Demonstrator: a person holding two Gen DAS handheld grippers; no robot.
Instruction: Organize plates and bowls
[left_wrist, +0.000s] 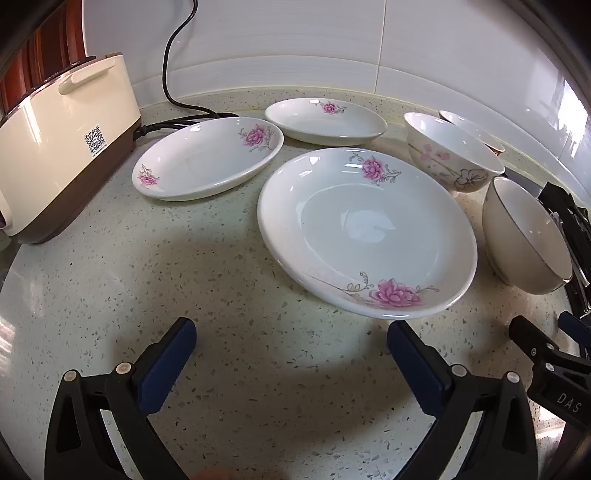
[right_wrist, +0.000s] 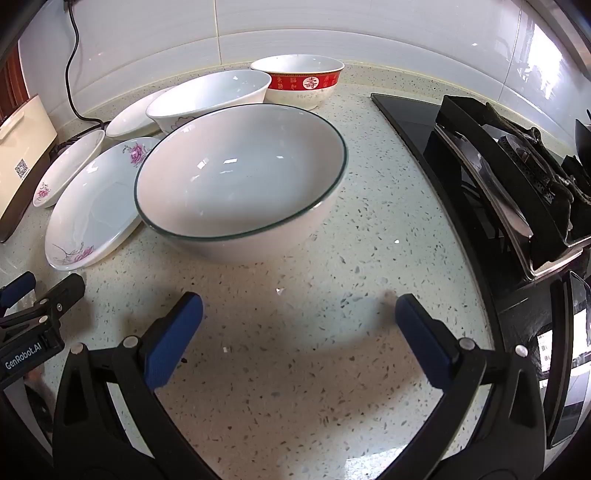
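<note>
Three white plates with pink flowers lie on the speckled counter: a large one (left_wrist: 365, 232) nearest, one (left_wrist: 207, 158) to its left, one (left_wrist: 325, 120) at the back. A flowered bowl (left_wrist: 450, 151), a green-rimmed bowl (left_wrist: 524, 236) and a red-banded bowl (left_wrist: 476, 131) stand to the right. My left gripper (left_wrist: 291, 339) hovers open before the large plate, holding nothing. In the right wrist view the green-rimmed bowl (right_wrist: 240, 181) is close ahead, with the red-banded bowl (right_wrist: 299, 83) and flowered bowl (right_wrist: 210, 98) behind it. My right gripper (right_wrist: 299, 314) is open and empty.
A cream appliance (left_wrist: 62, 147) with a black cord (left_wrist: 173, 66) stands at the left against the tiled wall. A black gas hob (right_wrist: 509, 177) fills the right side. The right gripper's fingers (left_wrist: 535, 347) show at the left view's right edge.
</note>
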